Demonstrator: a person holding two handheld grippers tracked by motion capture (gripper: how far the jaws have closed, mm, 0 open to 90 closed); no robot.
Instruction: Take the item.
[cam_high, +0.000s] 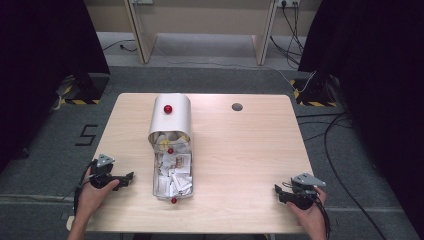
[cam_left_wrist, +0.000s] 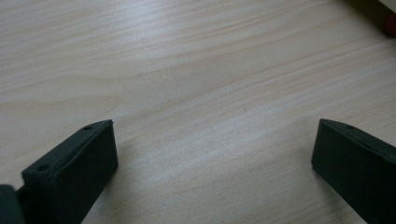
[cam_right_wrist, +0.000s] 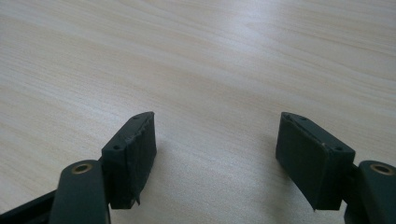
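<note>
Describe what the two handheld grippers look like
Both are black. The left gripper and right gripper each carry a grey three-cornered plate on top and trail a black cable. Up close, the jaws are flat black blocks with small screw holes; the right gripper's arms show brass-coloured rivets, and one pad's edge looks frayed. No sleeves are visible.

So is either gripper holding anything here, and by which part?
Nothing is held: the left gripper and right gripper both stand open over bare table.

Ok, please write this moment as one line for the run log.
left tongs: open, empty, on table left of clear box | right tongs: open, empty, near right front edge | box: full of packets, silver lid behind it
</note>
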